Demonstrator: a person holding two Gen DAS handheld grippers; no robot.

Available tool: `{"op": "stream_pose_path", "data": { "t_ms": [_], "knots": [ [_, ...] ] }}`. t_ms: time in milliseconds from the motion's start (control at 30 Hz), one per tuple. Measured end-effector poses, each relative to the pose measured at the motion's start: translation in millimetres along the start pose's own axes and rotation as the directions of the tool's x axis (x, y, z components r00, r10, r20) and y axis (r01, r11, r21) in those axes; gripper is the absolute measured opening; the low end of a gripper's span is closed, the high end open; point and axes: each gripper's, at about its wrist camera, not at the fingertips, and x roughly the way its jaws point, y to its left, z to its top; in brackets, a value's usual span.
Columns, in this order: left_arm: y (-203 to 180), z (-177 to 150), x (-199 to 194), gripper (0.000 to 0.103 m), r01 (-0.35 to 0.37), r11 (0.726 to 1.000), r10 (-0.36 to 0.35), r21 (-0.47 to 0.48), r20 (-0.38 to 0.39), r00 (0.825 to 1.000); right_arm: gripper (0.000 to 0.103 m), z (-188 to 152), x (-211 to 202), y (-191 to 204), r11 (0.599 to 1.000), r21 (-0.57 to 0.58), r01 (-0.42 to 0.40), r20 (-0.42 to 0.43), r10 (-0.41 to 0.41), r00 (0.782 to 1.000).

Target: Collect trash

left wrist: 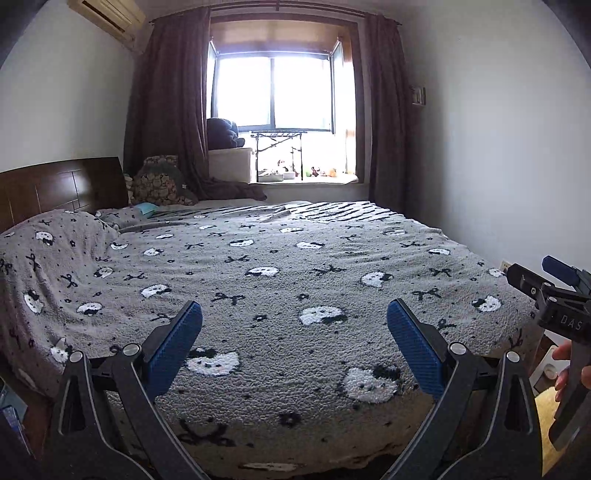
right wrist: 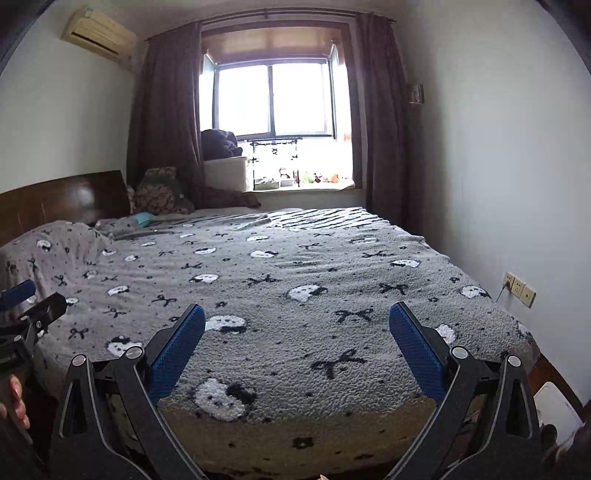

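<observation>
Windowsill trinkets (left wrist: pixel 295 170) too small to identify. White object (right wrist: pixel 559 410) by bed cut off by gripper arm. Window (left wrist: pixel 273 92) panes overexposed.

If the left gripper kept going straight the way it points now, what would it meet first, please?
Probably the blanket on the bed: the open left gripper points over it, nothing between. Depth is unclear.

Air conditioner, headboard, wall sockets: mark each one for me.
Air conditioner (right wrist: pixel 99 32), right wrist view, middle of its front panel.
Headboard (left wrist: pixel 62 186), left wrist view, its wooden face.
Wall sockets (right wrist: pixel 520 289), right wrist view, the middle plate.
</observation>
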Motion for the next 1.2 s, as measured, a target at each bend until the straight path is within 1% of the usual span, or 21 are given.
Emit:
{"op": "stream_pose_path", "data": {
  "t_ms": [133, 333, 1200],
  "knots": [
    [-1.2, -5.0, 0.0, 0.095, 0.010, 1.000, -0.010, -0.009, -0.007, 1.000, 0.100, -1.7, -0.8, 3.6, 1.000, -0.009, 0.021, 0.004, -0.021, 1.000],
    [-0.2, -6.2, 0.5, 0.095, 0.007, 1.000, -0.007, -0.005, -0.012, 1.000, 0.100, -1.9, -4.3, 3.6, 1.000, -0.006, 0.028, 0.011, -0.028, 1.000],
    [-1.9, -1.5, -4.6, 0.095, 0.002, 1.000, -0.002, 0.005, -0.001, 1.000, 0.100, 0.3, -8.5, 10.4, 1.000, -0.011, -0.002, 0.018, 0.002, 1.000]
  ]
}}
